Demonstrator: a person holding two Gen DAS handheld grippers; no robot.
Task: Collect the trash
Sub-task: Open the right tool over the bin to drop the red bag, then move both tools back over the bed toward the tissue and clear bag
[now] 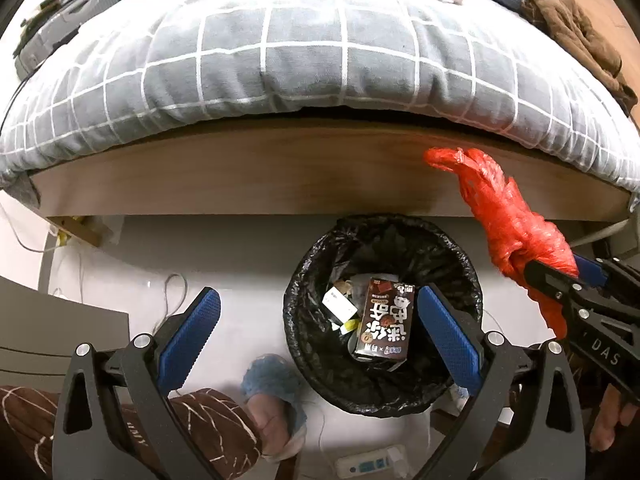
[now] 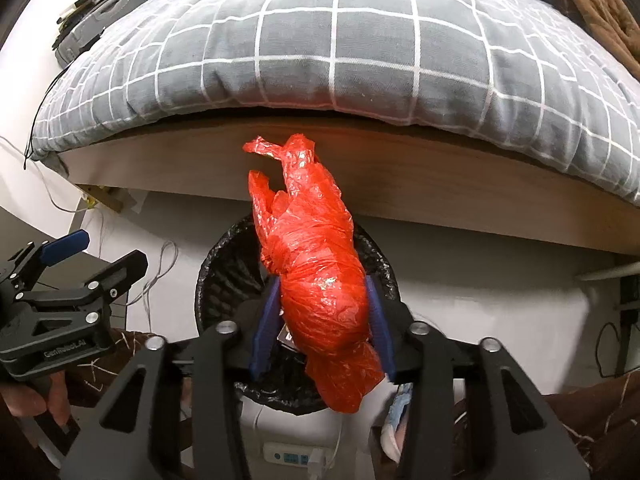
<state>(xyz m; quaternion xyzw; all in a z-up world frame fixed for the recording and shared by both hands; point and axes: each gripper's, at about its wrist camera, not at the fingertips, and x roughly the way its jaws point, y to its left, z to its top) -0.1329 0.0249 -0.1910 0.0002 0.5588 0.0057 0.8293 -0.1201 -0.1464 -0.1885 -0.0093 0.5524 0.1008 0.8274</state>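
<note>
A crumpled red plastic bag [image 2: 316, 280] hangs above a bin lined with black plastic [image 2: 224, 248], and my right gripper [image 2: 323, 282] is shut on it, blue pads pressing both sides. In the left wrist view the same red bag [image 1: 508, 216] sticks up from the right gripper [image 1: 560, 268], to the right of the bin [image 1: 384, 224]. A brown drink carton [image 1: 384, 320] and a white packet [image 1: 338, 308] lie inside the bin. My left gripper [image 1: 318, 296] is open and holds nothing, spread wide over the bin's near side. From the right wrist it shows as the left gripper [image 2: 110, 248] at the left edge.
A bed with a grey checked duvet [image 1: 304, 52] and a wooden side board [image 1: 248, 168] stands just behind the bin. A white power strip [image 1: 368, 464] and cables lie on the floor near me. A foot in a blue slipper [image 1: 272, 380] is left of the bin.
</note>
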